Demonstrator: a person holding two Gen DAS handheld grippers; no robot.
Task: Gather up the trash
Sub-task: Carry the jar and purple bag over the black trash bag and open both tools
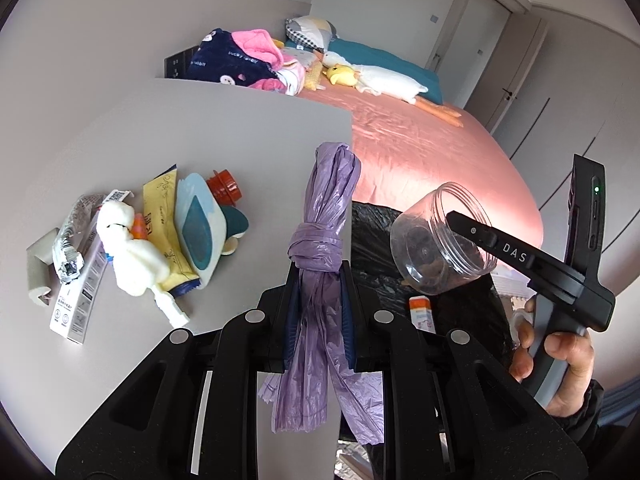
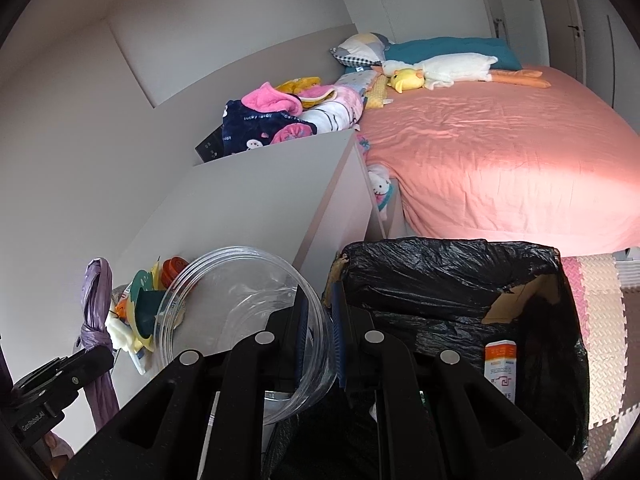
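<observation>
My left gripper (image 1: 320,276) is shut on a knotted purple plastic bag (image 1: 332,192), which stands up between the jaws over the table's right edge. To the right, a hand holds my right gripper (image 1: 468,232), shut on the wall of a clear empty plastic jar (image 1: 432,252) above the black-lined trash bin (image 1: 376,240). In the right wrist view the right gripper (image 2: 320,296) pinches the jar (image 2: 224,300) by its rim, just left of the bin (image 2: 440,272). The left gripper (image 2: 102,354) with the purple bag (image 2: 96,300) shows at lower left.
A grey table (image 1: 200,128) carries a litter pile: a yellow packet (image 1: 160,208), a white wad (image 1: 128,248), a red cap (image 1: 225,186), a white box (image 1: 80,300). A white-orange carton (image 2: 500,368) lies in the bin. A pink bed (image 2: 500,152) stands behind.
</observation>
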